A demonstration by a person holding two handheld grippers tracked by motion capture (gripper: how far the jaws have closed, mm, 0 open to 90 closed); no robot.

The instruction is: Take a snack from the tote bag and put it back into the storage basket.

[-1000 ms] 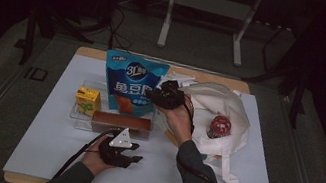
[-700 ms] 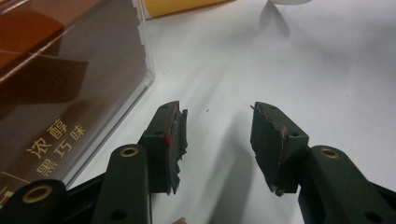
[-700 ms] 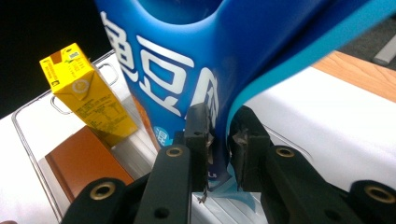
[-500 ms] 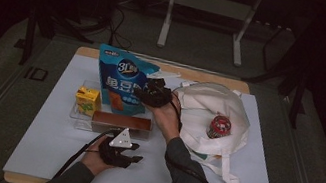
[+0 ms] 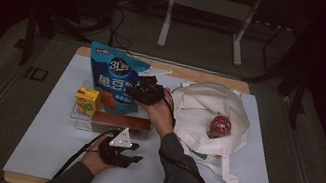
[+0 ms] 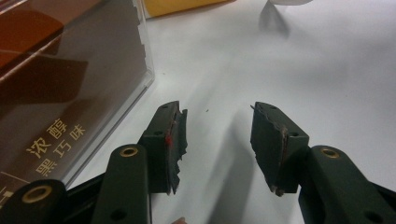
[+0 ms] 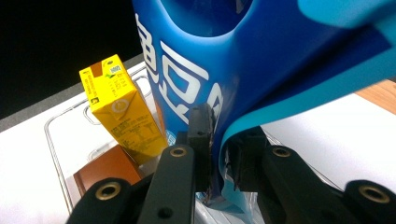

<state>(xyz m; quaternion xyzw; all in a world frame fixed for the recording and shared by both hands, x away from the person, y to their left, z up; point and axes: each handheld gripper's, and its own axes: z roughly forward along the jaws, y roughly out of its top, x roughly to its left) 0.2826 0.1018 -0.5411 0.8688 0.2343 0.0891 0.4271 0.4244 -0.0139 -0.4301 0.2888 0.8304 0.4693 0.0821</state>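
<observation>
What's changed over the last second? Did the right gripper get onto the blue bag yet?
Yes. The right gripper moved left from beside the white tote bag to the blue snack bag, and its jaws have just been closing; they now pinch the bag's edge. The left gripper stayed open on the table near the brown box. The yellow juice carton, clear tray and red item in the tote are unchanged.

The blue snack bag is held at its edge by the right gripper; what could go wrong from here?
1. The right gripper has just been closing on only the thin side edge of the blue snack bag, so the bag may slip out or tear.
2. The yellow drink carton stands close beside the bag in the clear plastic tray; a swinging bag could knock it over.
</observation>
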